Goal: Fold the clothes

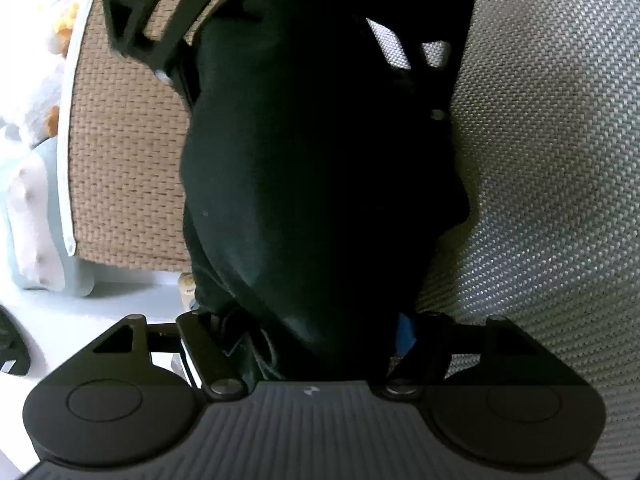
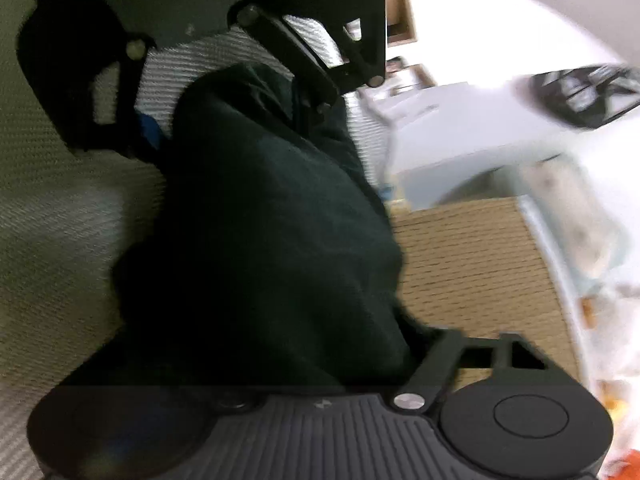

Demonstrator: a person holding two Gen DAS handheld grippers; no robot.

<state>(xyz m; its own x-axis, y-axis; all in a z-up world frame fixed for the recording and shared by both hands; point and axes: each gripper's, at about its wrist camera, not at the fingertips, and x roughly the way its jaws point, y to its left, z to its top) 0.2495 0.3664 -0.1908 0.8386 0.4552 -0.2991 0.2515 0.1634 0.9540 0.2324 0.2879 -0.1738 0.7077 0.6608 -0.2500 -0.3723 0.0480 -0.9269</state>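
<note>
Dark green garment (image 1: 320,168) bunched on grey woven surface.

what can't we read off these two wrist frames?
- Left wrist: the dark garment fills the gap in the left gripper; pad contact hidden.
- Right wrist: the same garment covers the right gripper jaws; grip cannot be told.
- Both views: garment type and fold state unreadable, too dark and close.
- Right wrist: background right of the tan mat is motion-blurred.
- Left wrist: white and orange items cut off by the left edge.
</note>
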